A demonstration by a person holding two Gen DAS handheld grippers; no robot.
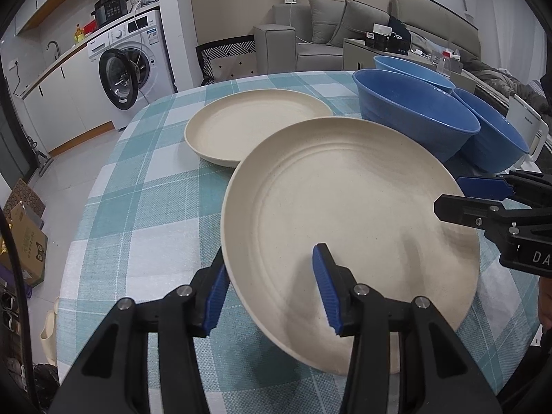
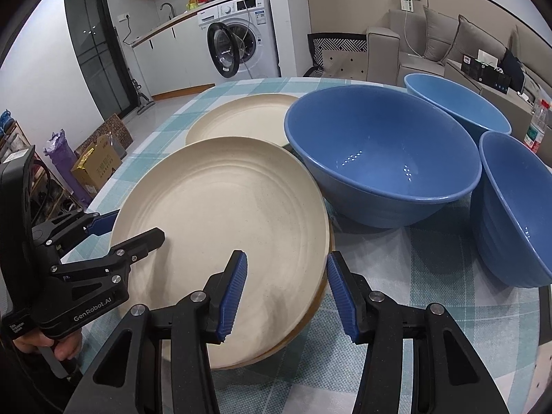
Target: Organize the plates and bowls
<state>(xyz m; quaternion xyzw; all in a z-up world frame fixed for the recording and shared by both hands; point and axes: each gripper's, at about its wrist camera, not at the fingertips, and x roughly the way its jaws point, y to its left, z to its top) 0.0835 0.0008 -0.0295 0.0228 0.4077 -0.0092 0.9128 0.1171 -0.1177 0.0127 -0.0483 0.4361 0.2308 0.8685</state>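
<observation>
Plates and bowls share a round table [image 1: 138,207] under a teal checked cloth. Nearest the person lies a cream plate [image 1: 345,224], resting on a second plate [image 2: 307,317] of which only a tan edge peeks out below. A third cream plate [image 1: 255,124] lies just behind, its near rim tucked under the top one's far edge.

The left gripper [image 1: 270,252] straddles the top plate's left rim, one blue pad outside and partly hidden by the edge, the other hanging over the plate's floor. Its jaws stand partly apart, and neither pad looks pressed against the plate. The right gripper [image 2: 286,255] does the same on the right rim: one pad over the plate, one just beside the rim, jaws partly apart, nothing clamped.

To the right stand three blue bowls upright: a large one [image 2: 379,158] just beside the stack, a paler one [image 2: 455,103] behind it, and another [image 2: 517,207] at the table's right edge. A washing machine [image 1: 131,69] stands beyond with its door ajar.
</observation>
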